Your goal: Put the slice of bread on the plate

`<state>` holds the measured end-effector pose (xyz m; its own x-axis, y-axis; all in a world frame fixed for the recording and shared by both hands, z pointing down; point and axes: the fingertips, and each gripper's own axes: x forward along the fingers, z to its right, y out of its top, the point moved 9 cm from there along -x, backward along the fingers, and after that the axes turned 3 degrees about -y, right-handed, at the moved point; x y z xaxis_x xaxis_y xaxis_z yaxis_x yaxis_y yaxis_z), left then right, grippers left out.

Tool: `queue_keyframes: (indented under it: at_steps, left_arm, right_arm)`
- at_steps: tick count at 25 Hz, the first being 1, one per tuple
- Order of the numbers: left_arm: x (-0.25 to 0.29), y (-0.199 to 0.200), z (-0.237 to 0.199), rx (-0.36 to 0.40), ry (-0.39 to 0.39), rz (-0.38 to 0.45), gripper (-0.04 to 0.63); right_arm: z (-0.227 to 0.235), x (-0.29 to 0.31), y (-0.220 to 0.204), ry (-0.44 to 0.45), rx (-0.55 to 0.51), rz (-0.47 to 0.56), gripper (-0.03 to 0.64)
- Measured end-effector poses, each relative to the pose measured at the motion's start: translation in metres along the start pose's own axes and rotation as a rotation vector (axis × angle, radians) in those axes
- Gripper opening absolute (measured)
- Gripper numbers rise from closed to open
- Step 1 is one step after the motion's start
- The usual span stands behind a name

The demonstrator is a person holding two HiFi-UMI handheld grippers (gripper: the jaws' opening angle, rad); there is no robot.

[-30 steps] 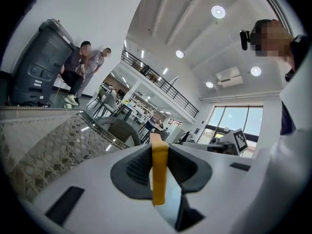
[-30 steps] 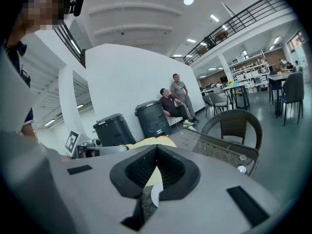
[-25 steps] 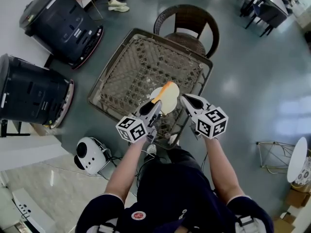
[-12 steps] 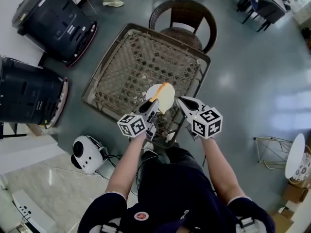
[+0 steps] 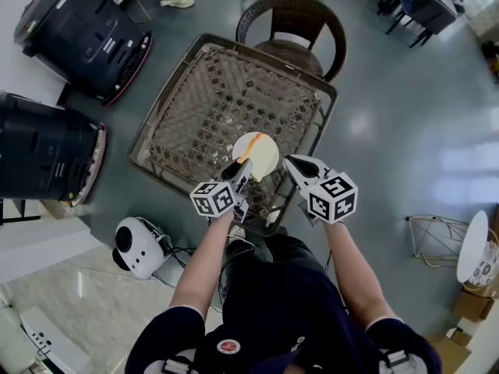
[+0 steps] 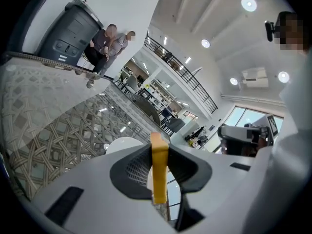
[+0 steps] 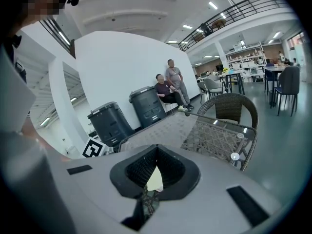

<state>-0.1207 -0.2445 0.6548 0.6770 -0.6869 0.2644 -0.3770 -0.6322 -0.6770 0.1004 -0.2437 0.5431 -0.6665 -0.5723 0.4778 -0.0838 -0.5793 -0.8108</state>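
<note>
My left gripper (image 5: pixel 243 167) is shut on the slice of bread (image 5: pixel 260 157), a cream slice with an orange crust, held on edge. In the left gripper view the bread (image 6: pixel 159 173) stands edge-on between the two pads of the left gripper (image 6: pixel 159 146). The white plate (image 6: pixel 125 145) lies on the glass table just beyond and left of it. From the head view the slice overlaps the plate (image 5: pixel 248 139), and I cannot tell whether they touch. My right gripper (image 5: pixel 295 164) hovers to the right of the bread, jaws together and empty; its tips (image 7: pixel 156 148) meet.
The table (image 5: pixel 210 92) is woven rattan under glass with a metal rim. A wicker chair (image 5: pixel 292 18) stands at its far side. Two black bins (image 5: pixel 82 29) (image 5: pixel 43 150) stand to the left, and a white device (image 5: pixel 140 246) lies on the floor. Two people (image 7: pixel 168 86) are by the wall.
Both grippers have sunk toward the table, the left one more. The bread has come down with it and now lies over the plate in the head view.
</note>
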Motion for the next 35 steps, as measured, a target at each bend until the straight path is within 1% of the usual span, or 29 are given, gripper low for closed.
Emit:
queue_keyframes:
  at_steps: [2, 7, 10, 15, 19, 26, 32, 35]
  left_arm:
    - [0.0, 0.0, -0.002, 0.009, 0.016, -0.01, 0.092]
    - [0.0, -0.004, -0.01, 0.032, 0.067, -0.066, 0.092]
    - [0.0, -0.003, -0.014, 0.038, 0.089, -0.083, 0.092]
    - [0.003, -0.001, -0.022, 0.054, 0.15, -0.119, 0.095]
    - [0.006, 0.002, -0.024, 0.073, 0.174, -0.135, 0.105]
    - [0.005, 0.002, -0.035, 0.052, 0.226, -0.151, 0.134]
    - [0.006, 0.003, -0.041, 0.067, 0.277, -0.187, 0.155]
    - [0.006, 0.004, -0.044, 0.083, 0.304, -0.205, 0.155]
  right_arm:
    - [-0.002, 0.001, 0.0, 0.004, 0.0, -0.002, 0.005]
    - [-0.005, 0.004, -0.001, 0.01, 0.003, -0.006, 0.005]
    - [-0.005, 0.003, -0.001, 0.007, 0.002, -0.006, 0.005]
    - [-0.004, 0.003, 0.001, 0.003, 0.007, -0.002, 0.005]
    - [-0.004, 0.002, 0.001, -0.001, 0.008, 0.0, 0.005]
    - [-0.004, 0.001, -0.002, -0.009, 0.02, 0.002, 0.005]
    - [-0.007, 0.0, -0.001, -0.014, 0.023, 0.009, 0.005]
    - [-0.008, -0.002, -0.001, -0.016, 0.023, 0.013, 0.005]
